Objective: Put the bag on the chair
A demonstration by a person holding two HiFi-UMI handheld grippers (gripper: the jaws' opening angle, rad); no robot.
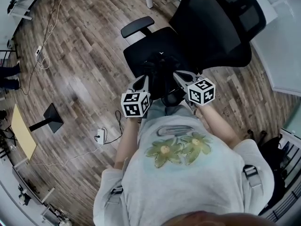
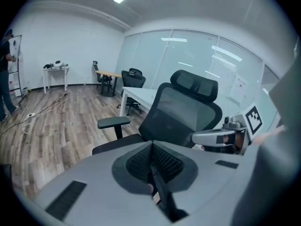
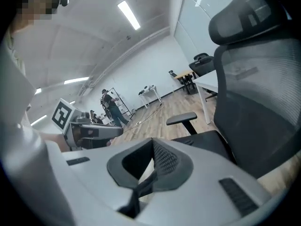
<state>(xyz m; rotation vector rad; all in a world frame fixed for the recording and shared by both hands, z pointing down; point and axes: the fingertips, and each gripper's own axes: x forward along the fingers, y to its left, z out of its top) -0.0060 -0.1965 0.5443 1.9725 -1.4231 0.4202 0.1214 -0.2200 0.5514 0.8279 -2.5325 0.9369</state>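
Wood floor surrounds the chair just beyond the jaws. The left gripper and right gripper are clamped tight on straps of the bag. Next, lower it onto the seat.

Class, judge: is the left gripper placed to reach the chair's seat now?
Probably yes: the left gripper, shut on a black strap, points at the seat with nothing between.

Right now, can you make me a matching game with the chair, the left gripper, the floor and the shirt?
Things:
1 chair
2 left gripper
3 floor
4 shirt

Colour or state:
A brown wood
B grey with green flowers
C fingers shut on a black strap
D black, with an armrest

Pairs: 1-D, 2-C, 3-A, 4-B
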